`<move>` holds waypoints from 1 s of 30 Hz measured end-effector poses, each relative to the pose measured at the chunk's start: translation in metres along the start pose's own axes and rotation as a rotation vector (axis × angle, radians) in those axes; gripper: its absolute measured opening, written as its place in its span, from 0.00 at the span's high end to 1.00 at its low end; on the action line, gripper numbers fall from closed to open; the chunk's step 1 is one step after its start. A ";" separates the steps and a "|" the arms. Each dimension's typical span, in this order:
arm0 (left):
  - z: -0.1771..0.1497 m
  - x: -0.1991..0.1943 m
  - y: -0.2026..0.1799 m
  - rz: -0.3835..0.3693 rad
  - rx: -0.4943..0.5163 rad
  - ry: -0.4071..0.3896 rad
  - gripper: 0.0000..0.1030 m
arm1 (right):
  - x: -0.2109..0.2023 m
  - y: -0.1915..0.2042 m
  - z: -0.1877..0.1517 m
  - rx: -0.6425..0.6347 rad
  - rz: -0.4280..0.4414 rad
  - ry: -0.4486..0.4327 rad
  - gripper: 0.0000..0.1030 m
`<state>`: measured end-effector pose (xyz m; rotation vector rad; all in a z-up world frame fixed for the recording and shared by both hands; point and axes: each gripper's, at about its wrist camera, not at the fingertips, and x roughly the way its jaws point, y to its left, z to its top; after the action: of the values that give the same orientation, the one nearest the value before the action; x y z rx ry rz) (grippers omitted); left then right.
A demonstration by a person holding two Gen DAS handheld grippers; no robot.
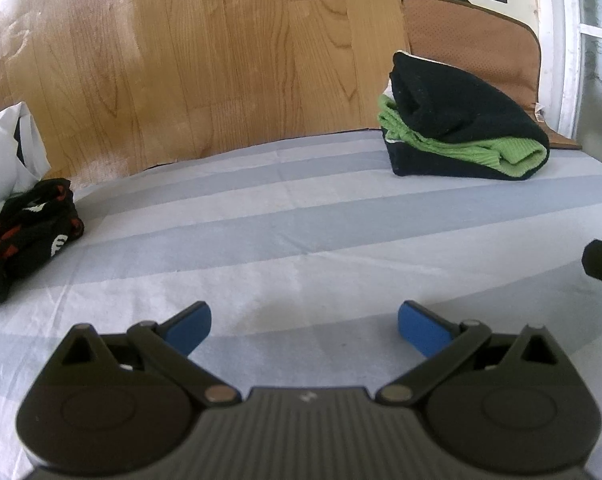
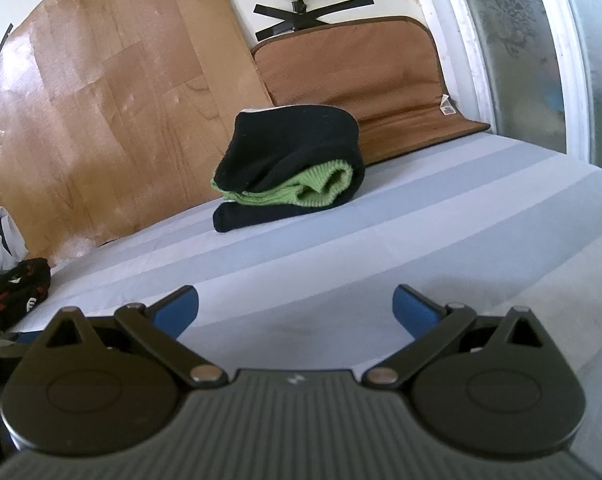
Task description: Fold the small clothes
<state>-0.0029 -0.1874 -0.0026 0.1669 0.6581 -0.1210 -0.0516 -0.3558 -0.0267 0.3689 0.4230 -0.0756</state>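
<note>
A folded stack of black and green knit clothes (image 1: 461, 124) lies at the far right of the striped bed sheet (image 1: 301, 216); it also shows in the right wrist view (image 2: 289, 168) at the middle. A crumpled black garment with red and white print (image 1: 29, 232) lies at the left edge, also seen in the right wrist view (image 2: 17, 292). My left gripper (image 1: 305, 328) is open and empty just above the bare sheet. My right gripper (image 2: 297, 312) is open and empty above the sheet (image 2: 421, 240), well short of the stack.
A white garment or bag (image 1: 9, 152) sits behind the printed garment. A wood-pattern board (image 1: 201, 60) leans on the wall behind the bed. A brown cushion (image 2: 357, 76) stands behind the stack. A window frame (image 2: 573, 80) is at the right.
</note>
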 end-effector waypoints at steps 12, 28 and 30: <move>-0.001 -0.003 -0.001 -0.013 0.015 -0.011 0.00 | -0.001 -0.001 0.000 0.015 -0.005 -0.010 0.00; 0.000 -0.002 0.000 0.011 0.007 -0.017 0.00 | -0.003 -0.002 0.000 0.021 -0.008 -0.017 0.00; 0.000 -0.002 0.000 0.016 0.007 -0.020 0.00 | -0.003 -0.002 0.000 0.021 -0.008 -0.018 0.00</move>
<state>-0.0047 -0.1870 -0.0012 0.1773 0.6367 -0.1099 -0.0543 -0.3573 -0.0262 0.3870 0.4065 -0.0913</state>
